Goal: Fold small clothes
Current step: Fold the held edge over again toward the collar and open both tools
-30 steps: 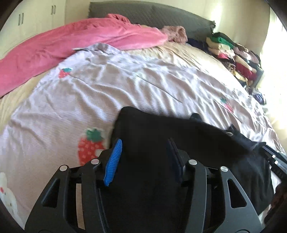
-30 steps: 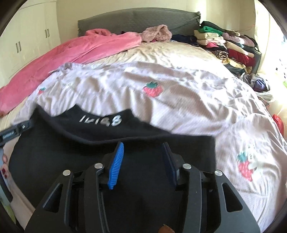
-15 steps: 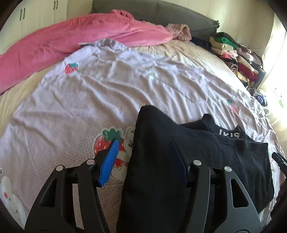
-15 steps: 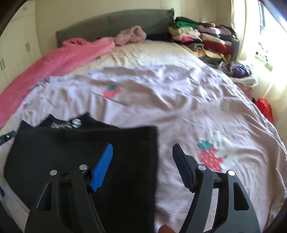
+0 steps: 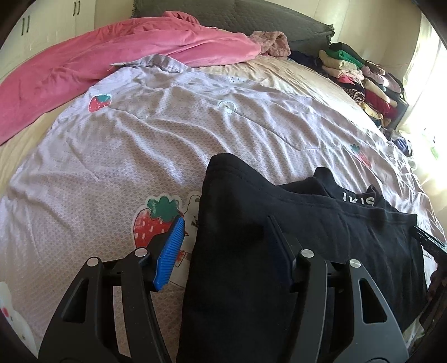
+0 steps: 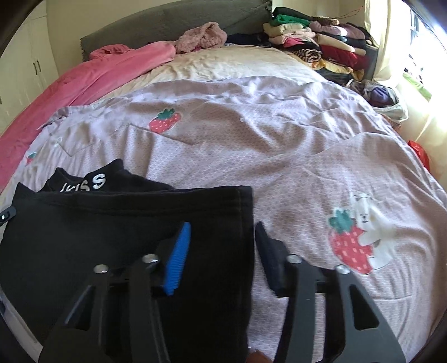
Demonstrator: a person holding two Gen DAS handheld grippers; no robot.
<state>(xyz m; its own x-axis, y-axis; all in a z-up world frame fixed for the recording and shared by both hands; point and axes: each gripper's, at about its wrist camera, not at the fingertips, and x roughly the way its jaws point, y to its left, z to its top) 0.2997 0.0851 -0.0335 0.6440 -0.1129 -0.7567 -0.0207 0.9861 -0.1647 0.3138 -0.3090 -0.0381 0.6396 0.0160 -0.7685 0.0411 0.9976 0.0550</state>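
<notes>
A black garment (image 5: 293, 223) lies folded on the lilac strawberry-print sheet (image 5: 139, 145) near the bed's front edge. A part with white lettering (image 6: 92, 183) sticks out at its far side. My left gripper (image 5: 223, 248) is open and straddles the garment's left edge; its blue pad (image 5: 170, 251) is over the sheet and its dark pad over the cloth. My right gripper (image 6: 223, 255) straddles the garment's (image 6: 111, 223) right edge. Its jaws are closing with the folded edge between them, and the pads do not press on it.
A pink blanket (image 5: 111, 50) lies across the far left of the bed. A stack of folded clothes (image 6: 315, 42) stands at the far right by the grey headboard (image 6: 167, 22). A fuzzy pink garment (image 6: 204, 36) sits by the headboard. White wardrobe doors (image 5: 42, 25) are at the left.
Both grippers slid outward from over the garment's middle to its side edges. The left jaws widened. The right jaws opened wide, then narrowed. The lettered part now shows.
</notes>
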